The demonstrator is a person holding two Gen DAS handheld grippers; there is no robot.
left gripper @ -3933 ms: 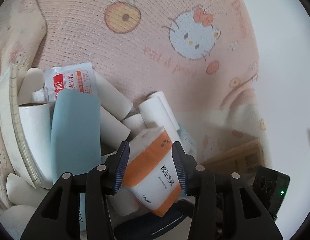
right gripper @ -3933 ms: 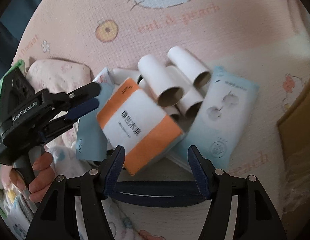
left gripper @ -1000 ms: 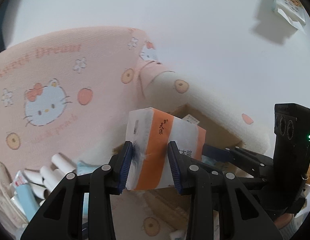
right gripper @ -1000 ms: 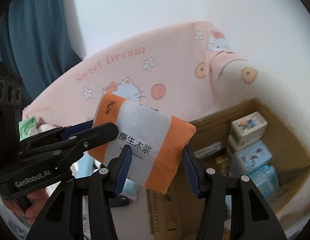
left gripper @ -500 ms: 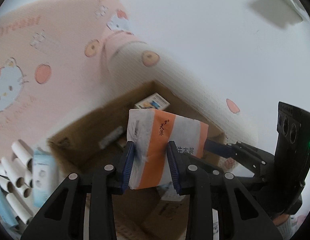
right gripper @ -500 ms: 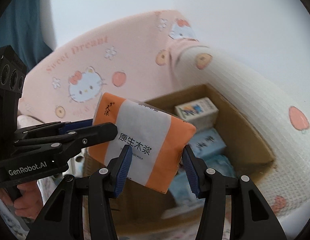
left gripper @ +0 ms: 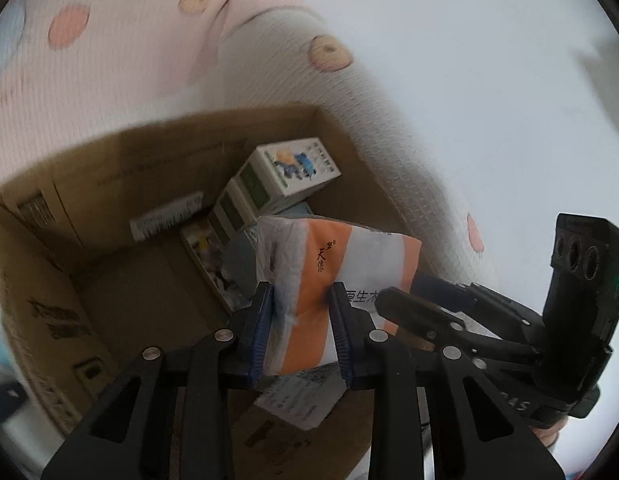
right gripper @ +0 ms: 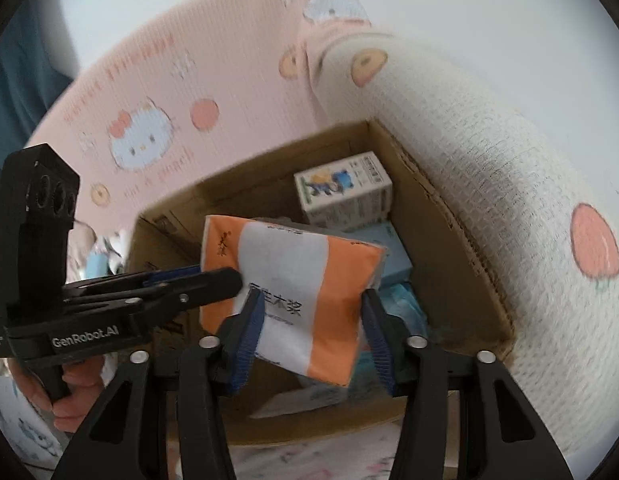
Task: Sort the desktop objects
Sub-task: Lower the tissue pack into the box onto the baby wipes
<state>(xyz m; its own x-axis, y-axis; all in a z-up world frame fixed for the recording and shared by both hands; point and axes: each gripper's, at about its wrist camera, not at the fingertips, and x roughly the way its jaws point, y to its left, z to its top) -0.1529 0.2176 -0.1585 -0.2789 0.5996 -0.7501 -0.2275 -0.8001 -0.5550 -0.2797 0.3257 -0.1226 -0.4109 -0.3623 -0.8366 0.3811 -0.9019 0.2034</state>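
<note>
Holding one orange-and-white tissue pack point(right gripper: 293, 292) between both tools, you have it poised over the open mouth of a cardboard box point(left gripper: 49, 280). Your left gripper point(left gripper: 301, 336) pinches the pack's narrow end, its blue pads pressing into the soft wrapper so that the plastic dents; its jaws are closing on the pack. Your right gripper point(right gripper: 309, 340) spans the pack's broad printed face from the other side, both pads in contact with the wrapper's edges, and its jaws are likewise closing on the pack. In the right wrist view the left tool enters from the left, one black finger lying across the pack's front, with a person's hand point(right gripper: 65, 396) wrapped round its handle. In the left wrist view the right tool reaches in from the right, its fingers meeting the pack's far edge.

The pack hangs tilted, its lower corner just above the box's contents. Inside the box, a white carton with a cartoon print point(right gripper: 341, 192) stands against the far corner, and pale blue packets point(right gripper: 393, 256) lie beneath and beside it; a white label point(left gripper: 165, 216) is stuck on the inner wall. The box sits on a pink cartoon-cat sheet point(right gripper: 157, 100), with a cream quilted roll point(right gripper: 489, 152) running along its right side.
</note>
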